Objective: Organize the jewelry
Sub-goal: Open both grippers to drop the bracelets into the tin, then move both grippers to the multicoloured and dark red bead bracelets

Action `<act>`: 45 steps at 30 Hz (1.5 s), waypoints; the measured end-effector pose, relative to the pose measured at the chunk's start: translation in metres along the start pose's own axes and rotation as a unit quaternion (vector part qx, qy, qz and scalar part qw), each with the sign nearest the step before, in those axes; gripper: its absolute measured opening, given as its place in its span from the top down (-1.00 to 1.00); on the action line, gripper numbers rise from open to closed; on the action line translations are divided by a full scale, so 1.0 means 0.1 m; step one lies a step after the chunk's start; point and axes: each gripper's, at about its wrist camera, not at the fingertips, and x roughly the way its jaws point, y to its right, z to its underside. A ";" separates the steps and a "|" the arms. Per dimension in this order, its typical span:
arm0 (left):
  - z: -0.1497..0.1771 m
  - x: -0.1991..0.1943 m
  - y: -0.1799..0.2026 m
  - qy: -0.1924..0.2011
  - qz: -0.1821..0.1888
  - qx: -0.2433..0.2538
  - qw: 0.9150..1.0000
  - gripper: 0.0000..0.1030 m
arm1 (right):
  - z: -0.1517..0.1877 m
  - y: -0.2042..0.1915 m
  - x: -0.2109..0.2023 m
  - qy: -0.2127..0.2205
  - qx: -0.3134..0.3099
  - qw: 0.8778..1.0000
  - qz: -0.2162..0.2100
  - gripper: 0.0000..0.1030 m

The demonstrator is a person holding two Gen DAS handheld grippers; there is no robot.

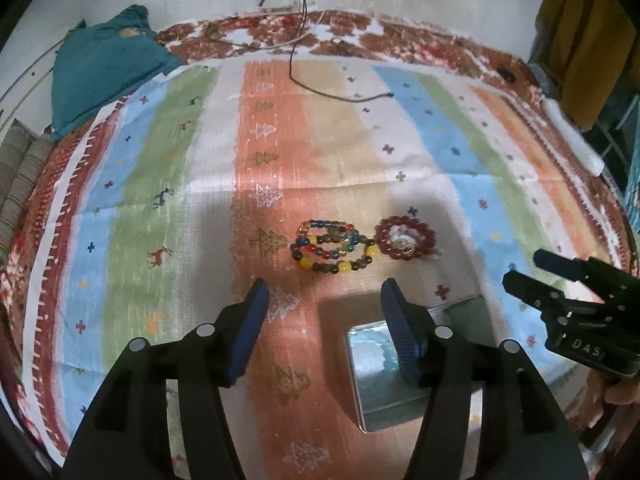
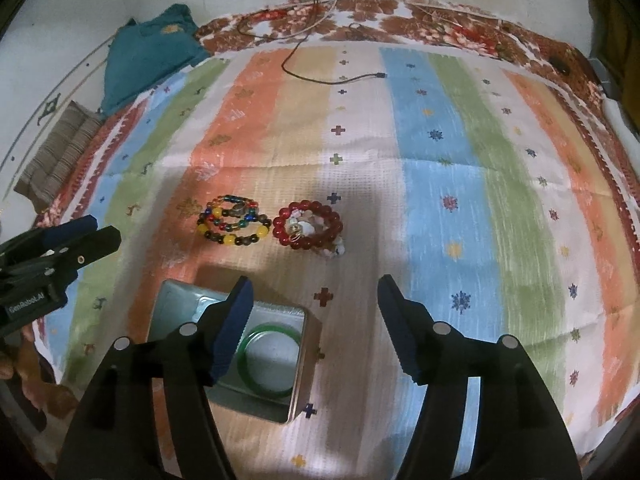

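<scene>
Metal showed first: an open square tin (image 2: 236, 360) sat on the striped cloth (image 2: 440, 160), and I used it as my landmark. Inside it lay a green bangle (image 2: 269, 360), flat on the bottom. Beyond the tin, well apart from it, a multicoloured bead bracelet (image 2: 233, 220) rested on the cloth, and just beside that, on its right, a red bead bracelet (image 2: 308, 224) with small pale pieces piled in its ring.

I had my right gripper (image 2: 316, 300) above the tin's far right corner, fingers spread wide and holding nothing. My left gripper (image 1: 324, 300) hung over the tin's left side, likewise spread and empty; its right finger (image 1: 400, 332) overlapped the tin (image 1: 384, 380) in that view. A black cable (image 2: 320, 76) trailed far beyond the tin, near a teal cloth bundle (image 2: 152, 60).
</scene>
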 end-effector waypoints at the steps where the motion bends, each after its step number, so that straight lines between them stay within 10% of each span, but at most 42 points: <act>1: -0.01 0.04 0.01 -0.005 -0.003 0.004 1.000 -0.14 | -0.02 0.00 0.03 -0.003 -0.002 1.000 0.003 -0.25; 45: -0.50 0.92 -0.08 -0.074 -0.042 0.026 0.996 -0.25 | -0.47 0.06 0.85 -0.070 -0.013 0.997 0.042 -0.27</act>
